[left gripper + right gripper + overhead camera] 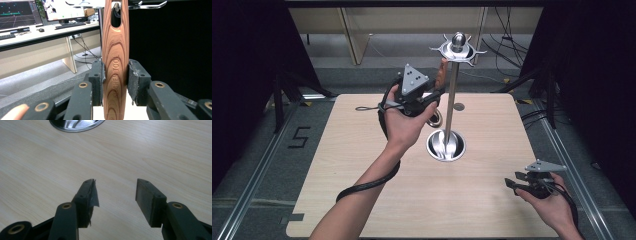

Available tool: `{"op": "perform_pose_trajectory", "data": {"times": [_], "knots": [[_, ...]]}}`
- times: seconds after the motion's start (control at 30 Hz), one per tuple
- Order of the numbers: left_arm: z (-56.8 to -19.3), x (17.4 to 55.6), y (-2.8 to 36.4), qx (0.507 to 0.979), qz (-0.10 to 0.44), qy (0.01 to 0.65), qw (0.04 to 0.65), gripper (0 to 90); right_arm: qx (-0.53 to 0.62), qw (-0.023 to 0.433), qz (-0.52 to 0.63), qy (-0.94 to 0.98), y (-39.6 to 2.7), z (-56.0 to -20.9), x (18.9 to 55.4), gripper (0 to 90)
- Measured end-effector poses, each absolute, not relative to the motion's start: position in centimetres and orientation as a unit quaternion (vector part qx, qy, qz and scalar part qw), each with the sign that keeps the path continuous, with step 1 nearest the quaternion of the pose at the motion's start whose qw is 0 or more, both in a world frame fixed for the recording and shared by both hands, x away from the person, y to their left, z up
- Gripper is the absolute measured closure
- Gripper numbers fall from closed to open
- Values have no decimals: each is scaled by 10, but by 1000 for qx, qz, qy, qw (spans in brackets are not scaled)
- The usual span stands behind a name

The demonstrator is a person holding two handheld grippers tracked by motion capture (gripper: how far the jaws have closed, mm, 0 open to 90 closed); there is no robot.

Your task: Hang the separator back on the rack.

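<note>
The stand's (451,95) round steel base (445,145) sits near the tabletop's (362,150) centre, with a utensil head lying in it, too small to identify. The left gripper (115,75) is clamped on a wooden handle (115,62), held upright beside the pole under the hook ring (457,48); the handle's lower end is cut off. The right gripper (115,192) rests near the right front corner, its 2 jaws apart and holding nothing.
</note>
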State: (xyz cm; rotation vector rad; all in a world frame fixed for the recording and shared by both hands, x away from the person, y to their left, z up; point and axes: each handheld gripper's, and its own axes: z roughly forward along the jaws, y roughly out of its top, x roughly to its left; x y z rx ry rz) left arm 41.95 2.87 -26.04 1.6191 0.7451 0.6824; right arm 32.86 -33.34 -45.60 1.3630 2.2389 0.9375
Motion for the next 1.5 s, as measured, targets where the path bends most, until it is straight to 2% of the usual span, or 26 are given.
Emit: {"op": "perform_pose_trajectory", "data": {"times": [0.17,0.6,0.77,0.8,0.9,0.97,1.03,1.13,1.27,1.3,1.37,1.4,1.5], "knots": [[-261,421,28,693,291,319,577,672,474,186,334,794,-334,-457,330,505],[-260,427,23,697,293,321,571,671,498,164,329,785,-332,-454,327,504],[-261,428,23,696,290,320,574,664,476,188,339,789,-333,-458,330,503],[-262,427,24,695,288,318,577,654,493,171,335,785,-332,-456,328,503],[-264,424,26,698,285,306,581,566,496,166,326,788,-332,-454,327,503],[-266,420,29,697,286,307,582,546,497,164,330,786,-333,-454,326,502],[-270,413,37,695,289,305,584,530,472,189,339,792,-336,-457,329,500],[-278,404,52,696,292,304,581,512,498,168,331,784,-333,-453,326,499],[-296,389,76,698,292,314,573,493,474,189,325,796,-337,-454,328,497],[-303,385,82,698,289,319,572,490,494,170,330,786,-333,-454,326,497],[-316,380,95,698,284,319,574,482,492,170,334,786,-332,-454,326,497],[-328,376,103,697,276,328,575,474,481,184,336,789,-333,-456,327,496],[-360,365,122,708,274,340,555,446,495,168,327,788,-331,-454,325,496]]}}
